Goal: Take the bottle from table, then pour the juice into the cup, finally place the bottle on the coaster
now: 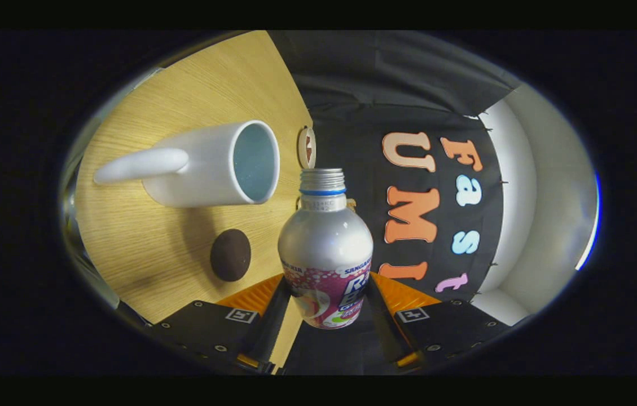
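The gripper (326, 307) has its jaws pinching the lower body of the bottle (325, 248), whose open neck sits just beside the white cup's (222, 164) mouth above the table (143, 254).

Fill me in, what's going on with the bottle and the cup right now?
The handheld gripper is shut on the bottle, one finger pressing each side of its lower body. The whole view is rolled sideways, so the bottle is tipped over for the pour, with its open, capless mouth close to the rim of the white cup on the wooden table. No juice is visible flowing. A dark round coaster lies on the table near the cup, with nothing on it.
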`<action>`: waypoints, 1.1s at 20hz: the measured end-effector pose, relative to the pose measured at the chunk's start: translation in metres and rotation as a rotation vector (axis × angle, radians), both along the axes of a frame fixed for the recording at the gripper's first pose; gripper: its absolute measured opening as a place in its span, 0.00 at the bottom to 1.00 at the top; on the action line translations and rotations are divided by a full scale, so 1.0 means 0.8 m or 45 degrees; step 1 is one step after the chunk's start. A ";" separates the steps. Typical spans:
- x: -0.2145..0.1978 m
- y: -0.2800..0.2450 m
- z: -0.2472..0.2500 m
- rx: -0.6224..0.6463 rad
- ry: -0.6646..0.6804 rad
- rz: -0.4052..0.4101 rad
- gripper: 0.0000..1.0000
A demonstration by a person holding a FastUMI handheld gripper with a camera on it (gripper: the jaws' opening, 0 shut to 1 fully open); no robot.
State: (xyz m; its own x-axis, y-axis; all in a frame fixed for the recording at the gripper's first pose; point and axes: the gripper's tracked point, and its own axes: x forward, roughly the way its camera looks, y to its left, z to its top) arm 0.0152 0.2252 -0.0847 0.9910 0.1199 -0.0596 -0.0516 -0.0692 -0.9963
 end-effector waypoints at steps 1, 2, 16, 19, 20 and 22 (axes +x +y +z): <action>0.000 -0.001 0.001 -0.008 0.000 -0.002 0.74; 0.000 -0.003 0.002 -0.015 0.000 -0.003 0.74; 0.000 0.011 0.010 -0.202 -0.052 0.019 0.74; 0.000 0.013 0.009 -0.229 -0.053 0.021 0.74; 0.001 0.015 0.011 -0.246 -0.061 0.025 0.74; 0.002 0.016 0.009 -0.254 -0.058 0.026 0.74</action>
State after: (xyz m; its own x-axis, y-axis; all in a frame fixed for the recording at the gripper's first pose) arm 0.0172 0.2381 -0.0776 0.9907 0.1305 -0.0393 -0.0032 -0.2662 -0.9639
